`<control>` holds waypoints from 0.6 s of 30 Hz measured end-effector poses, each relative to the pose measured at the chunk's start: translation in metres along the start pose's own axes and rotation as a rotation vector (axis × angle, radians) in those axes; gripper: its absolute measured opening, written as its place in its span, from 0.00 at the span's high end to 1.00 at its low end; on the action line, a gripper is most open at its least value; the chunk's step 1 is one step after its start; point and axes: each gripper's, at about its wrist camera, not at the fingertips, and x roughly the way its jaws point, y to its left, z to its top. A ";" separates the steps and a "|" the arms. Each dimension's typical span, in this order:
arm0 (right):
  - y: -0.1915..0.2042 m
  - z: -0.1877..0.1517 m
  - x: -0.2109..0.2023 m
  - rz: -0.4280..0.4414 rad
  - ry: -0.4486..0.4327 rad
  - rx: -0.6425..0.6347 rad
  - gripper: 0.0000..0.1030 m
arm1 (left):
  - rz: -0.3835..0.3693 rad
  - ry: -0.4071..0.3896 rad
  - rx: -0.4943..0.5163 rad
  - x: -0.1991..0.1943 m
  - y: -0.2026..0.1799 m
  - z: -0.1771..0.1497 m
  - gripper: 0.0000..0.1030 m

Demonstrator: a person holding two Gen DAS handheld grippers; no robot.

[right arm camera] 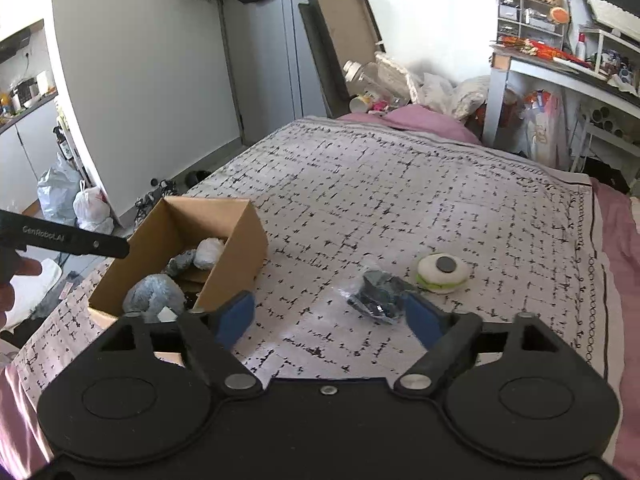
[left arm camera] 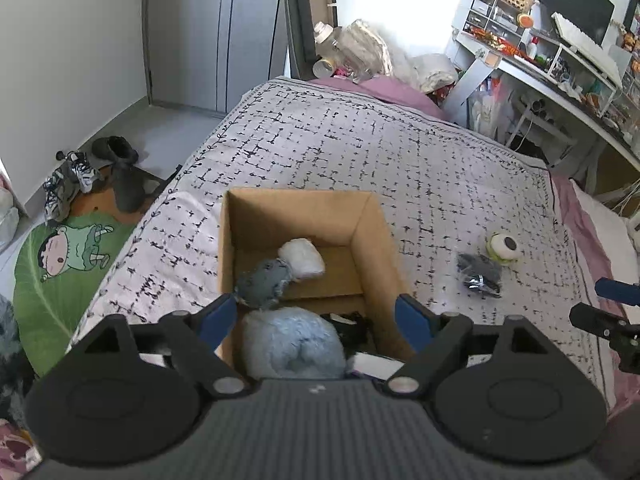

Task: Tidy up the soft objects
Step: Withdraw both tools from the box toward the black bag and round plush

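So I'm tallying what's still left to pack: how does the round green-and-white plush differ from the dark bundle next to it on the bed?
The plush is pale, white with a green band and one dark eye disc; the dark bundle is dark grey.
The plush is a smooth round shape; the bundle is crumpled, in clear wrap.
The bundle lies nearer the right tool.
Both lie on the bedspread, outside the box.

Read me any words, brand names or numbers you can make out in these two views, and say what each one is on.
"GenRoboLAI", as best it reads, last letters unsure: white print on the black side of the left gripper.
Packaging on the desk shelves: print too small and blurred to read.
Cartoon floor mat: a picture only, no words visible.
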 end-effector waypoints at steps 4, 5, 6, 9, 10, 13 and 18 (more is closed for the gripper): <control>-0.011 -0.002 -0.010 0.000 -0.021 0.005 0.02 | 0.003 0.001 -0.008 -0.005 -0.013 -0.005 0.14; -0.013 -0.002 -0.012 0.000 -0.022 0.004 0.01 | 0.003 -0.001 -0.006 -0.006 -0.016 -0.006 0.13; -0.015 -0.003 -0.013 0.002 -0.023 0.004 0.01 | 0.003 -0.002 -0.006 -0.007 -0.020 -0.008 0.09; -0.021 -0.005 -0.017 0.007 -0.035 0.006 0.00 | -0.003 -0.004 0.003 -0.010 -0.029 -0.011 0.04; -0.023 -0.006 -0.018 0.004 -0.039 0.006 0.00 | -0.004 -0.003 0.010 -0.011 -0.032 -0.013 0.00; -0.029 -0.009 -0.022 0.002 -0.051 0.011 0.00 | -0.008 -0.008 0.023 -0.014 -0.039 -0.015 0.00; -0.039 -0.012 -0.023 0.033 -0.034 0.024 0.00 | -0.011 -0.031 0.035 -0.019 -0.051 -0.016 0.00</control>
